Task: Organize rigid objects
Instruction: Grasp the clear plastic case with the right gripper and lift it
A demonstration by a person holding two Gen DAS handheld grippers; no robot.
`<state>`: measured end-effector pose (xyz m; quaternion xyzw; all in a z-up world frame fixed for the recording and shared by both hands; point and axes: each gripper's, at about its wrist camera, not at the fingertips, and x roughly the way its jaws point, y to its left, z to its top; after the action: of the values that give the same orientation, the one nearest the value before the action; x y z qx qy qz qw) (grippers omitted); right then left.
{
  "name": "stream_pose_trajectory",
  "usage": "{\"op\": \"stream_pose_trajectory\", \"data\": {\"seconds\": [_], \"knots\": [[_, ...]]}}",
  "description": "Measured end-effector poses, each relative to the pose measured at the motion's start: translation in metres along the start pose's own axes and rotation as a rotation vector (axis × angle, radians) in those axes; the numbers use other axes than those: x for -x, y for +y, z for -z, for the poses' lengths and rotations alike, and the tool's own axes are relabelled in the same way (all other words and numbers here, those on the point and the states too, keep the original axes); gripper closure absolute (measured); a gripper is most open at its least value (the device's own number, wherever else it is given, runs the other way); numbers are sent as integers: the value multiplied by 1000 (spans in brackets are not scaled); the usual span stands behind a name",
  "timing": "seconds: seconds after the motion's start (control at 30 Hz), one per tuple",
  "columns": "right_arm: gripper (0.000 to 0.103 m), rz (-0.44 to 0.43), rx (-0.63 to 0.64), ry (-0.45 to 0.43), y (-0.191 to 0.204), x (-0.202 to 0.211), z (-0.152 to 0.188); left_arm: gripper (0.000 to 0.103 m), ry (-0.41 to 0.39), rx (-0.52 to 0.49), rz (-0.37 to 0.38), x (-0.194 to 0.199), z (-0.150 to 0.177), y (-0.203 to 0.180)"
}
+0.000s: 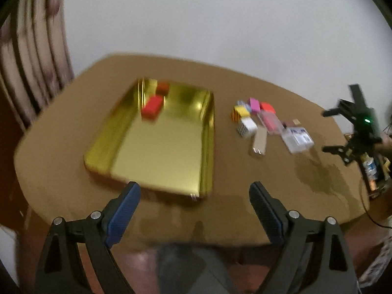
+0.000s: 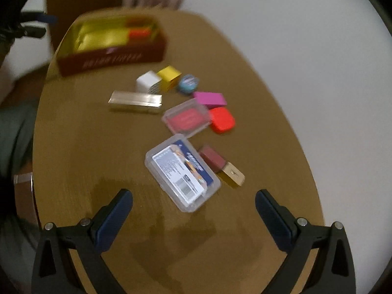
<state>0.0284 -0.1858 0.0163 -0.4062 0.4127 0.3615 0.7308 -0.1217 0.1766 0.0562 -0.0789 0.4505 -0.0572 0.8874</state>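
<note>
Sorting looks partly done: the gold tray (image 1: 159, 152) already holds a red block (image 1: 152, 109) and a second orange-red piece (image 1: 162, 87) at its far end, while a loose cluster waits on the counter (image 2: 80, 147). Both pairs of tongs are spread wide and carry nothing, so this reads as the gap between one drop and the next pickup.

The left tongs (image 1: 194, 191) hover just short of the tray's near rim, with the tray straight ahead and the cluster off to their right. The right tongs (image 2: 193, 198) hang above the counter with the clear plastic case (image 2: 182, 172) lying directly ahead, its near corner roughly between the fingertips but not touching either. Just beyond it to the right lie a maroon block (image 2: 212, 158) and a tan block (image 2: 231, 175); further ahead sit another clear case with a red inside (image 2: 187, 118), an orange-red rounded box (image 2: 222, 119), a pink box (image 2: 210, 98), a silver bar (image 2: 136, 100), a white cube (image 2: 147, 82), a yellow cube (image 2: 168, 76) and a blue round tin (image 2: 188, 84).

The likely next move is for the right tongs to drop and close across the nearest clear case; it lies askew, so the wrist would need turning to meet its narrower sides. Slick plastic may slip.
</note>
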Motion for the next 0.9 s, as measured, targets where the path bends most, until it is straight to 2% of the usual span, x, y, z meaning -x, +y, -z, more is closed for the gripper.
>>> {"op": "stream_pose_trajectory", "data": {"seconds": [0.1,0.23,0.37,0.43,0.53,0.6,0.67,0.7,0.73,0.77,0.9], "knots": [[0,-14,84,69,-5,-25,-9,15,49,82,43,-3,13,-1],[0,-60,104,85,-9,-46,-20,15,68,130,71,-5,19,-2],[0,-104,136,136,-9,-66,-22,15,63,107,62,-7,19,-8],[0,-96,164,166,-8,-77,-22,15,60,84,47,-7,19,-13],[1,-165,161,207,-7,-92,-27,15,73,51,38,-10,19,-19],[1,-169,162,241,-3,-103,-30,15,80,45,41,-12,21,-22],[2,-160,142,238,-1,-105,-33,15,92,35,37,-13,24,-24],[9,-154,117,226,-1,-104,-34,15,94,31,35,-13,26,-25],[24,-139,88,209,-3,-100,-35,15,99,27,39,-14,28,-25],[31,-129,53,200,-5,-98,-36,15,110,24,42,-15,30,-26],[34,-118,-103,191,-5,-95,-29,15,123,22,64,-15,40,-32]]}}
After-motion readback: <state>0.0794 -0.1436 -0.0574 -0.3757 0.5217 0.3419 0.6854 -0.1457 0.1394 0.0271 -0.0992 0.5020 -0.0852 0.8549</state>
